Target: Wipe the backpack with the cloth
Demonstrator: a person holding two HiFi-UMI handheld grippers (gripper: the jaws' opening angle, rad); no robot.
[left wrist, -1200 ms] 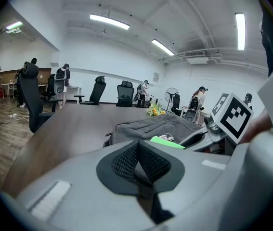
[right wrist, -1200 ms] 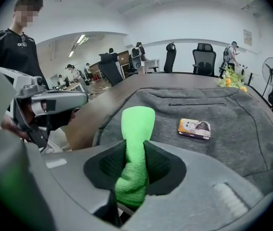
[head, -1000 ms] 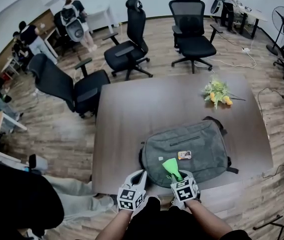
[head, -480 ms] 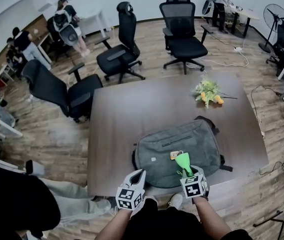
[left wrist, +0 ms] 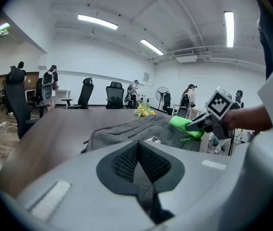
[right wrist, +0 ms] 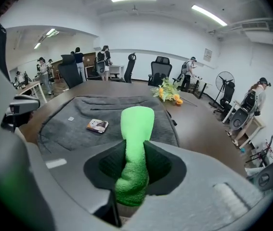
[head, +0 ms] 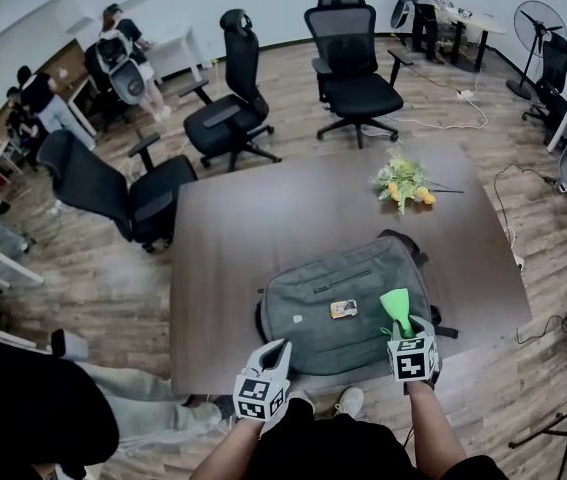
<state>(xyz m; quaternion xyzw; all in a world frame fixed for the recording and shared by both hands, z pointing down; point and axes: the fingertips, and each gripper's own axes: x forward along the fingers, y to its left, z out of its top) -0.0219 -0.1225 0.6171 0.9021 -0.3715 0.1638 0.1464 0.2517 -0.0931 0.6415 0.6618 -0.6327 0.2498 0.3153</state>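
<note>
head view: right tool (head: 404, 334) grips green cloth (head: 396, 305) at right edge of backpack (head: 333, 288), probably mid-wipe; left tool (head: 281, 347) closed, empty; next, sweep the cloth across the backpack.

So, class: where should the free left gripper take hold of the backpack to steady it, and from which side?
Probably the near left corner of the backpack, from the person's side: it lies flat, so only its edge offers a pinchable fold, and the left gripper is closest there.
</note>
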